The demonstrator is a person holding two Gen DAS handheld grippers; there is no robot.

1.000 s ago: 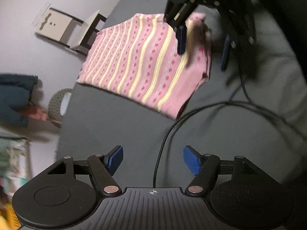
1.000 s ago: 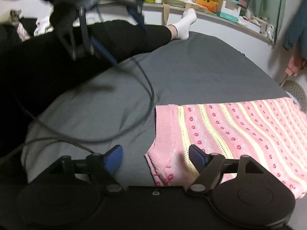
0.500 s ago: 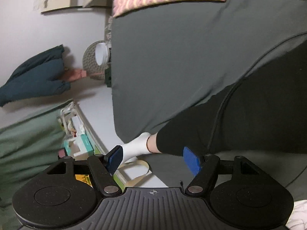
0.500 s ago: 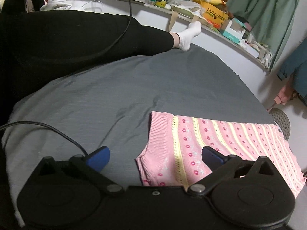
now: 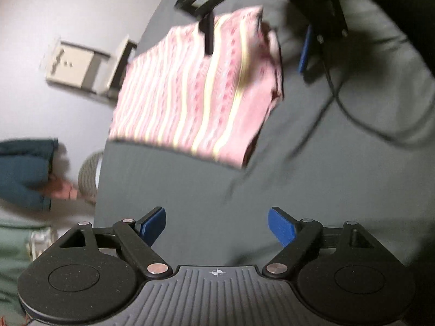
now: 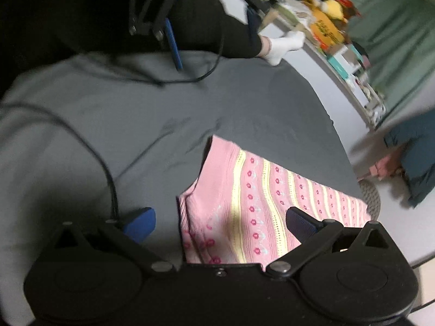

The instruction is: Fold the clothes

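Note:
A pink knit garment (image 5: pixel 201 95) with yellow stripes and red dots lies folded on the grey bed sheet (image 5: pixel 190 190). In the left wrist view, my left gripper (image 5: pixel 217 225) is open over bare sheet, well short of the garment. My right gripper (image 5: pixel 257 43) hangs open over the garment's far corner, one finger above the cloth and one beside it. In the right wrist view, the garment's (image 6: pixel 258 198) near corner lies between the spread fingers of my right gripper (image 6: pixel 220 221). My left gripper (image 6: pixel 212 31) shows open at the top. Both views are blurred.
A black cable (image 6: pixel 108 174) runs across the grey sheet (image 6: pixel 136 114). A person's black-clad leg with a white sock (image 6: pixel 282 46) rests at the bed's far side. A cluttered shelf (image 6: pixel 326 27), a woven basket (image 5: pixel 88 176) and a hanging teal garment (image 5: pixel 24 174) stand beyond the edge.
My left gripper swung away toward the shelf half a second ago and now faces the garment again. My right gripper has stayed over the garment's corner, its fingers spread wider.

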